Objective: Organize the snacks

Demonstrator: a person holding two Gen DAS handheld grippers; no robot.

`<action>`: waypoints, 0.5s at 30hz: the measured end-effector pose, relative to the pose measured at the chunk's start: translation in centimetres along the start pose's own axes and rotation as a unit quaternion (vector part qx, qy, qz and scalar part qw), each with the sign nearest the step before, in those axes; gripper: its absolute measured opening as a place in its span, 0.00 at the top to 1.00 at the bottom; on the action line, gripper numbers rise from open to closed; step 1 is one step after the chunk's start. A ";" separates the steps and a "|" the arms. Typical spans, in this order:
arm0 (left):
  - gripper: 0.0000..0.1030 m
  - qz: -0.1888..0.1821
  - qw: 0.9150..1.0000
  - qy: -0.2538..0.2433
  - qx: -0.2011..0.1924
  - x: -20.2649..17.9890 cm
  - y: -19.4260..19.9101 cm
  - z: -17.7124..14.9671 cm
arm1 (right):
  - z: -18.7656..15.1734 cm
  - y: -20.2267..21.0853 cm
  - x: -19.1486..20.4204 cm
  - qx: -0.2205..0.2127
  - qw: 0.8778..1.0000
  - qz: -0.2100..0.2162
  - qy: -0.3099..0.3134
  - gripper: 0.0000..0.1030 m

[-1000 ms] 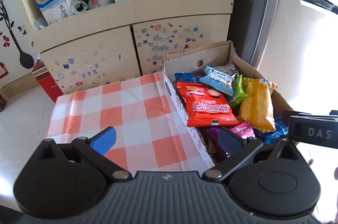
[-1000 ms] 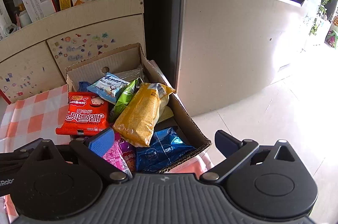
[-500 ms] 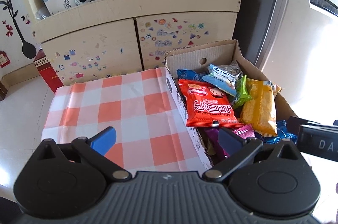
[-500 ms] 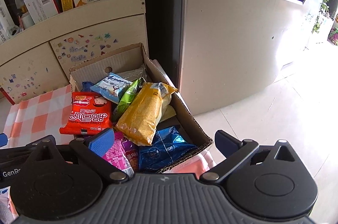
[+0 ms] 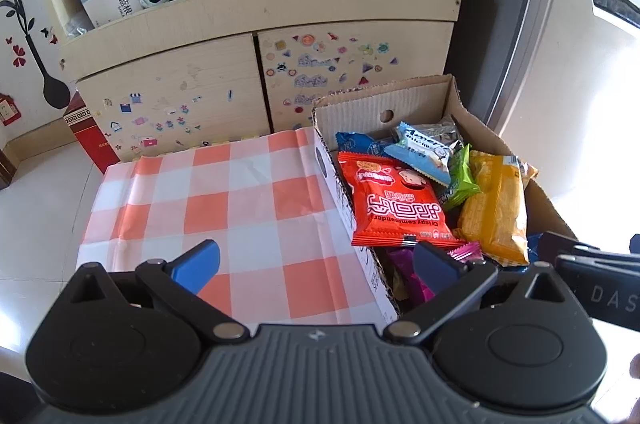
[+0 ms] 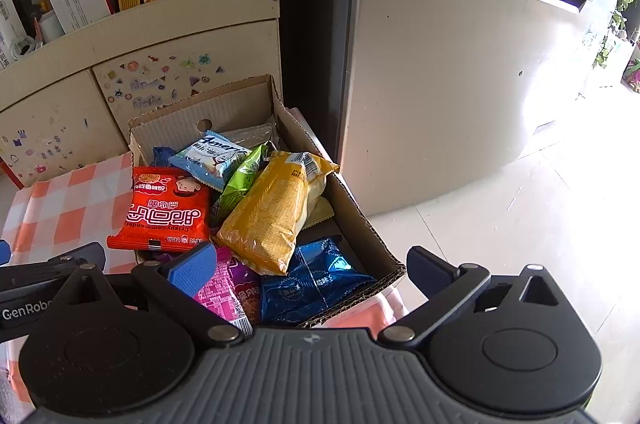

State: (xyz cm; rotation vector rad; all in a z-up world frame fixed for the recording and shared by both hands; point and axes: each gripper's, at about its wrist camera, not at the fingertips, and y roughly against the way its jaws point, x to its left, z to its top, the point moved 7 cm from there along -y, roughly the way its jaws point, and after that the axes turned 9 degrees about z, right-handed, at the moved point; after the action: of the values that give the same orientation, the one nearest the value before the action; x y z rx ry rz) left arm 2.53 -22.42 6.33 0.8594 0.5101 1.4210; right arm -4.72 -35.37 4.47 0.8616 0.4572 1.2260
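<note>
Cardboard box (image 6: 352, 220) sits on the checked cloth (image 5: 224, 200) over the bench, holding all the snacks: yellow packet (image 6: 272, 216) inside, red packet (image 5: 396, 208) at its left wall. Left gripper (image 5: 316, 264) and right gripper (image 6: 312, 264) hover at the box's near edge, fingers spread, empty. Gathered or awaiting sorting: unclear.

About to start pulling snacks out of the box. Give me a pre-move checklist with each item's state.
1. Left gripper open and holding nothing: ok.
2. Right gripper open and holding nothing: ok.
3. Red snack packet lies on top of the pile, uncovered: ok.
4. Yellow packet also on top, overlapping the blue foil packet: ok.
5. Checked cloth beside the cardboard box has bare space for sorting: ok.
6. What lies beneath the top packets: cannot tell.
</note>
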 end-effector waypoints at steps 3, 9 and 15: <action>0.01 0.007 1.000 -0.004 0.000 -0.1 -0.2 0.1 | 0.0 -0.3 0.1 0.003 1.000 -0.003 0.001 0.00; 0.01 0.025 0.999 -0.021 -0.004 -0.2 -0.3 0.4 | 0.1 -0.6 0.3 0.004 1.000 -0.009 0.009 0.00; 0.01 0.027 0.999 -0.024 -0.004 -0.3 -0.4 0.5 | 0.2 -0.5 0.2 0.002 1.000 -0.009 0.010 0.00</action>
State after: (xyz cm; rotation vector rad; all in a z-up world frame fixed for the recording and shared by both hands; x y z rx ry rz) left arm 3.12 -22.77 6.34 0.9054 0.4463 1.4476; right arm -4.17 -35.26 4.21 0.8473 0.4822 1.2178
